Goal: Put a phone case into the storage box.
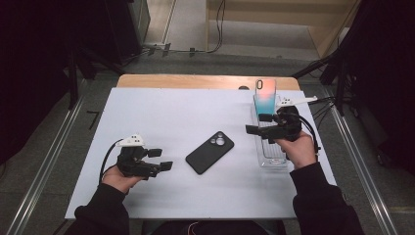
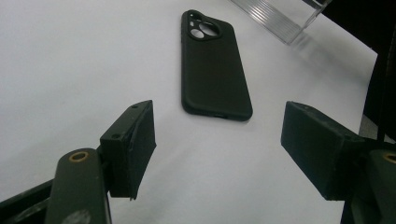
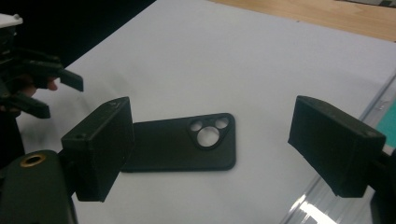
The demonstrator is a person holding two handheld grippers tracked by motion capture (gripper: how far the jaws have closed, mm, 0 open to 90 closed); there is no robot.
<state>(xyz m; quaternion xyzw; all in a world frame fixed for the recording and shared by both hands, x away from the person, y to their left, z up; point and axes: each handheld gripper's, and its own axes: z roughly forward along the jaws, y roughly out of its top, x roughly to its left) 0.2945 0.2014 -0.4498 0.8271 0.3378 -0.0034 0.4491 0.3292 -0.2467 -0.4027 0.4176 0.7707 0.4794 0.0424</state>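
Observation:
A black phone case [image 1: 210,152] lies flat on the white table cover [image 1: 161,112], camera cutout toward the far right. My left gripper [image 1: 160,159] rests at the case's left, open and empty, pointing at it; in the left gripper view the case [image 2: 212,67] lies beyond the spread jaws. My right gripper [image 1: 255,124] hovers over the clear rack [image 1: 270,152] at the right, open with nothing between its jaws, aimed left at the case [image 3: 182,144]. A phone with a pink-to-teal back [image 1: 265,97] stands upright in the rack's far end.
The wooden table edge [image 1: 205,81] shows beyond the white cover. Metal rails [image 1: 44,166] run along both sides on the floor. Cables trail off the table's right side [image 1: 325,105]. My left gripper [image 3: 46,88] also appears at the left of the right gripper view.

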